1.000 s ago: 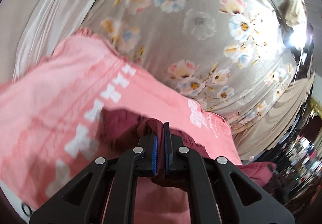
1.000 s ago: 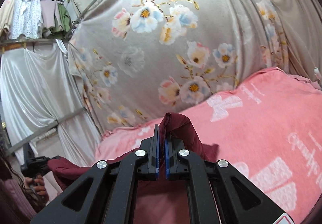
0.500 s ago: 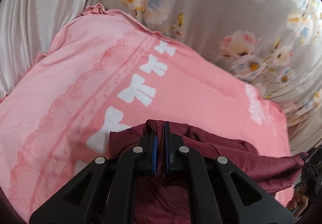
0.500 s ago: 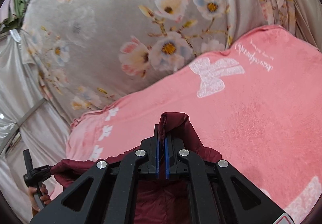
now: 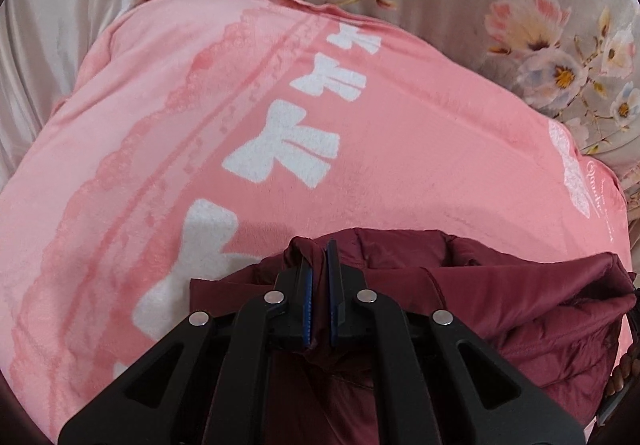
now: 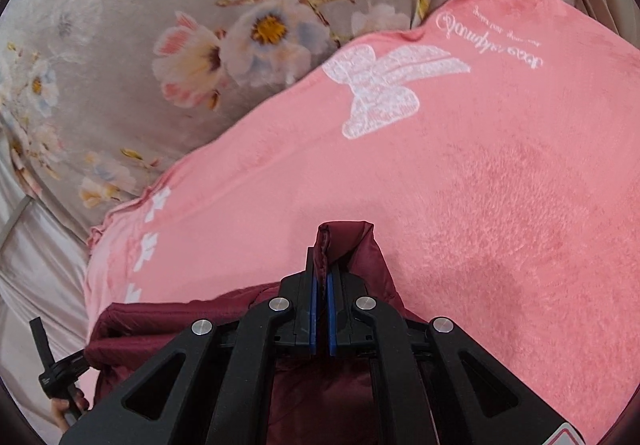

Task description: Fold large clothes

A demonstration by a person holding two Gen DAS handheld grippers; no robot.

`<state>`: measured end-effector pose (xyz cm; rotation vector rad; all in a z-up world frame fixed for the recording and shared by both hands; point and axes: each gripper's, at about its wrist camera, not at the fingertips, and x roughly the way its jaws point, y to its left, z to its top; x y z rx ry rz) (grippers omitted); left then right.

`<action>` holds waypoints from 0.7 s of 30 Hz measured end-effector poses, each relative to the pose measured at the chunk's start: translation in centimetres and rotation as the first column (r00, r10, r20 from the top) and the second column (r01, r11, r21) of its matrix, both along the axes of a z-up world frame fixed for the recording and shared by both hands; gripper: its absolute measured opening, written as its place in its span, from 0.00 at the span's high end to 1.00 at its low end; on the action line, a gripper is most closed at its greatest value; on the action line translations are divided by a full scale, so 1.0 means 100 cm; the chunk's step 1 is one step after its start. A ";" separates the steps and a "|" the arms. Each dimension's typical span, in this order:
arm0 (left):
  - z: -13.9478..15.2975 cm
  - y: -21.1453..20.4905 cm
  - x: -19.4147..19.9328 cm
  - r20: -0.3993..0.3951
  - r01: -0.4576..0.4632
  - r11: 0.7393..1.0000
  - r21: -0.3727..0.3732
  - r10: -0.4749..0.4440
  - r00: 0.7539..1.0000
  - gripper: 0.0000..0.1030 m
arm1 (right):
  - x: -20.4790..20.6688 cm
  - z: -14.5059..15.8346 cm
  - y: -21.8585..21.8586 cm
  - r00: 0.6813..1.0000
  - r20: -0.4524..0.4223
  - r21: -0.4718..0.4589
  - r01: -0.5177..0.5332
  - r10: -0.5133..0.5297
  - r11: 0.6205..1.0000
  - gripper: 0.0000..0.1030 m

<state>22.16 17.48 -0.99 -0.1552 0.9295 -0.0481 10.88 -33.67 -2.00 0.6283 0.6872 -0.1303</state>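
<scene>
Jacket [image 5: 520, 297], maroon, sits low in both frames on the pink blanket [image 5: 400, 149]. Left claw [image 5: 319, 285] and right claw [image 6: 322, 285] each pinch its top edge, which runs sideways between them; the bare blanket lies above.

You have a dark maroon padded jacket [image 5: 520, 309] of smooth, slightly shiny cloth, lying rumpled on the pink blanket [image 5: 400, 149]. It covers only the blanket's near part, well short of the blanket's far edge. Two bunches of its cloth stand pinched up off the blanket, one with a piped hem folded over [image 6: 344, 241]. The stretch between them sags in creases.
</scene>
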 end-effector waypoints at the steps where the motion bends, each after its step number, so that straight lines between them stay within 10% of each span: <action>1: -0.004 -0.001 0.002 -0.007 0.002 1.000 0.001 -0.002 1.000 0.94 | 0.003 -0.007 0.000 1.000 -0.016 -0.004 0.000 0.000 1.000 0.97; 16: -0.035 -0.001 0.011 -0.012 0.036 0.999 -0.037 -0.036 0.999 0.91 | 0.023 -0.033 0.006 0.990 -0.140 -0.049 -0.034 0.027 0.998 0.95; 21: 0.012 0.026 -0.013 0.051 0.051 0.986 -0.160 -0.044 0.998 0.80 | -0.015 0.016 -0.015 0.998 -0.053 -0.013 0.032 -0.032 0.999 0.56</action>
